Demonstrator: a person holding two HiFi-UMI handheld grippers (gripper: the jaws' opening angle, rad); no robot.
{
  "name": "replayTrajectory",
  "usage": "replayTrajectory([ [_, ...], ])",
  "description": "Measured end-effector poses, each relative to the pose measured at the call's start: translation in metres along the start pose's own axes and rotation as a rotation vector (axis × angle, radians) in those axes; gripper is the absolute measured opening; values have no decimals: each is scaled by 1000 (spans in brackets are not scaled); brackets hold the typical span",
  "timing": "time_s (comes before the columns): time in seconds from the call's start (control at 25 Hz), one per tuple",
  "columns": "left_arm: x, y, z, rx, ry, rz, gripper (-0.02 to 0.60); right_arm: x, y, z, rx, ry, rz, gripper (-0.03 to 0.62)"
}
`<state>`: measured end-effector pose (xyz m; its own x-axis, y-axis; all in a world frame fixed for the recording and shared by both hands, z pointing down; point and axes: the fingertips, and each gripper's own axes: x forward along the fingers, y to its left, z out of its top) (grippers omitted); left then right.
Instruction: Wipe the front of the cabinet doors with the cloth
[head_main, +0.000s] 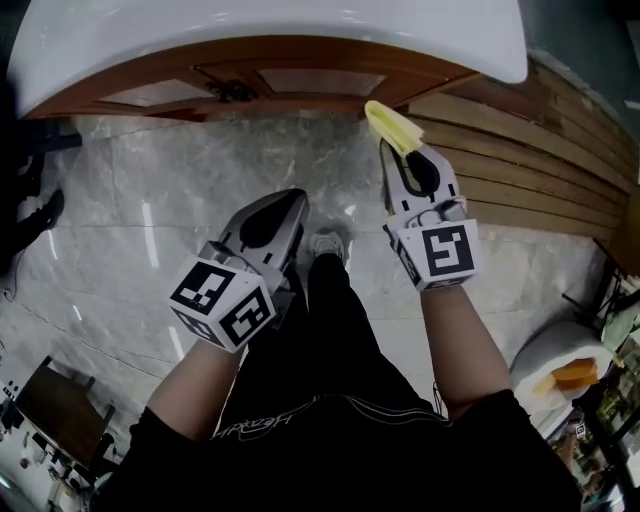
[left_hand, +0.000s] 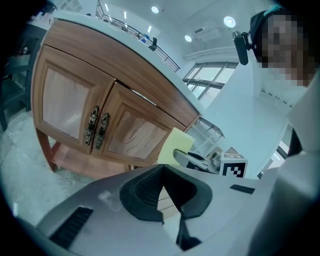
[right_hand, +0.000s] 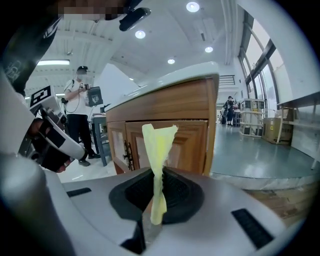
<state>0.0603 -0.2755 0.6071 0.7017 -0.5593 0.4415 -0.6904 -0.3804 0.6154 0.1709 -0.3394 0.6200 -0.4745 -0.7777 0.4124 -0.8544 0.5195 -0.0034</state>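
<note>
Currently the right gripper (right_hand: 157, 175) has its jaws closed on the cloth (right_hand: 159, 142), a yellow cloth pinched low so that a narrow, crumpled strip stands up past the jaw tips; the cloth is in the air in front of the cabinet doors (left_hand: 127, 132), near them but not touching the wood in any view. The left gripper (left_hand: 162, 172) has its jaws closed together with nothing between them and hangs lower over the marble floor (head_main: 150, 200), apart from the cabinet. Wiping appears not yet begun, so the step in hand is judged to be the approach to the door fronts. Recommended procedure: bring the right gripper forward until the free end of the cloth, not the jaw tips, meets the panel; as held, the cloth presents only an edge, so angle the gripper to lay the strip flat against the wood and increase contact. Start at the top rail under the white worktop (head_main: 300, 30) and work downward in overlapping passes, one door at a time. Slow down at the ornate handles (left_hand: 96, 129) where the two doors meet, since the loose cloth could snag there. Apply light pressure only: a hard push may drag the cloth out of the jaws or bring the hard jaw tips onto the finish. The left gripper is not needed; hold it off the doors
</note>
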Motion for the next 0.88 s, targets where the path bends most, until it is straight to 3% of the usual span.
replayTrajectory([
  [0.52, -68, 79, -1, -92, -49, 104, 6, 77, 98, 10, -9, -10, 164, 41],
  [0.88, -93, 113, -1, -135, -65, 137, 6, 117, 118, 8, -3, 18, 163, 41],
])
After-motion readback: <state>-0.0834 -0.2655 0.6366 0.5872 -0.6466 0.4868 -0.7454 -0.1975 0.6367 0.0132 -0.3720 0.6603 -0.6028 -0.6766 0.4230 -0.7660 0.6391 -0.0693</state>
